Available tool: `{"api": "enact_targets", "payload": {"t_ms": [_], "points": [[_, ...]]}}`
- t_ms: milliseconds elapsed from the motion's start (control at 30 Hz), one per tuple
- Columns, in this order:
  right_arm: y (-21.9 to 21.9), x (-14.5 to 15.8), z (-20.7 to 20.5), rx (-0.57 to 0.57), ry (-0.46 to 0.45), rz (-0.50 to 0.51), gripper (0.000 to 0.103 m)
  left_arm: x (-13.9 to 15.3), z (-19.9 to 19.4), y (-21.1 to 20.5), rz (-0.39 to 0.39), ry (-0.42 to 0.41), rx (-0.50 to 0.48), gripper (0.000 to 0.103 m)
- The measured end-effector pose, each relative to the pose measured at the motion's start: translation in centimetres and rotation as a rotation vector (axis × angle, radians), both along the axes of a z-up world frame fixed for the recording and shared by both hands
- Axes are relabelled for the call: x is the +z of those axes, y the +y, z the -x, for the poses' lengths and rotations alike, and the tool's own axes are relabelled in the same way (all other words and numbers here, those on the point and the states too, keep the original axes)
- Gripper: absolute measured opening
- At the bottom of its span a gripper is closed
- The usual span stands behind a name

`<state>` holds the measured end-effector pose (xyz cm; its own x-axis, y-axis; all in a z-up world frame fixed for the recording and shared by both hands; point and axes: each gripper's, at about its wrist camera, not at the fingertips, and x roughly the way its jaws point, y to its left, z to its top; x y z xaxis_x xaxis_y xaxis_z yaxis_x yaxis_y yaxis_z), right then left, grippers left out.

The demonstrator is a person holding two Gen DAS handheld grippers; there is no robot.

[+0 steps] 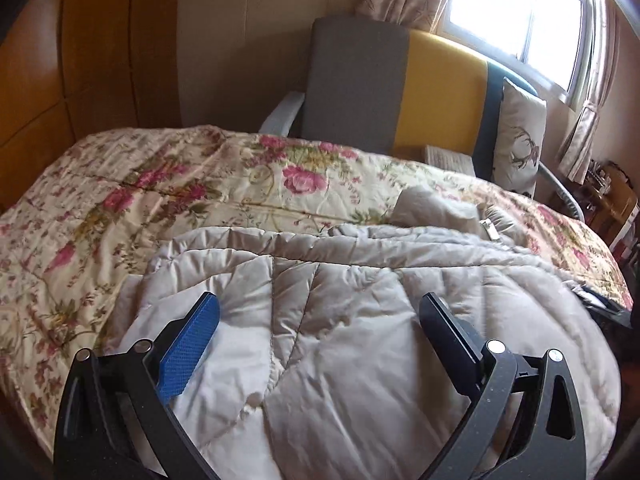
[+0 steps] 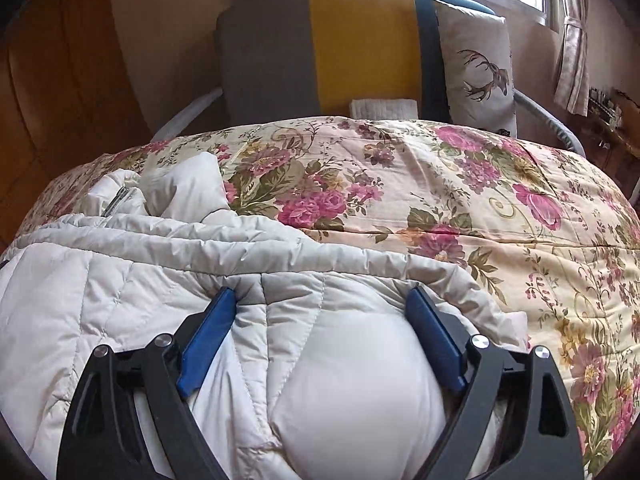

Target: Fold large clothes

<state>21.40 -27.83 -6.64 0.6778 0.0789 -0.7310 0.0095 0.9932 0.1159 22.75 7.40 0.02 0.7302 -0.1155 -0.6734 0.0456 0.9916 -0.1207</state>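
A pale grey quilted puffer jacket [image 1: 340, 320] lies bunched on the near side of a bed with a floral cover [image 1: 160, 184]. My left gripper [image 1: 320, 300] hovers over the jacket's left part, its fingers spread wide and open with nothing pinched. In the right wrist view the same jacket [image 2: 120, 280] fills the lower left, its zipper [image 2: 120, 200] showing at the far end. My right gripper [image 2: 322, 294] stands open and wide over a puffy fold of the jacket. The fold bulges up between the blue pads [image 2: 208, 344], which do not squeeze it.
Behind the bed stands a chair [image 2: 352, 48] with a grey, yellow and teal back, a deer-print cushion [image 2: 476, 64] and a folded white knit [image 2: 380, 108] on it. Wooden panelling [image 1: 60, 80] is at the left, a curtained window [image 1: 516, 8] at the right.
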Motion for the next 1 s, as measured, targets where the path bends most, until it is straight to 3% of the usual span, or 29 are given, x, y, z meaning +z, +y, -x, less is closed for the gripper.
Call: {"api": "enact_targets", "payload": {"t_ms": [133,200,267,333,400,600,700,767,1000], "points": [[0.0,0.1,0.4,-0.009,-0.021,0.005,0.089,3.4,3.5,-2.3,0.049,-0.059,-0.087,0.099],[0.4,0.3,0.6,-0.015,-0.028,0.025,0.09,3.8,3.9,-5.2,-0.008,-0.045,-0.175,0.097],[0.5,0.3,0.6,-0.018,-0.03,0.034,0.09,3.5,3.3,-7.7,-0.072,-0.023,-0.236,0.079],[0.5,0.3,0.6,-0.019,-0.031,0.033,0.09,2.5,1.8,-9.8,-0.155,0.011,-0.257,0.076],[0.5,0.3,0.6,-0.019,-0.031,0.035,0.091,1.2,-0.3,-10.9,-0.18,0.063,-0.263,0.073],[0.4,0.1,0.5,-0.023,-0.025,0.037,0.091,-1.7,-4.1,-11.4,-0.236,0.075,-0.243,0.073],[0.3,0.0,0.3,-0.028,-0.018,0.038,0.092,-3.0,-5.7,-10.7,-0.2,0.079,-0.238,0.084],[0.3,-0.1,0.1,-0.033,-0.018,0.031,0.092,-4.1,-6.9,-9.7,-0.135,0.094,-0.239,0.09],[0.4,-0.2,0.0,-0.034,-0.022,0.032,0.093,-3.5,-6.1,-9.0,-0.106,0.104,-0.228,0.09]]}}
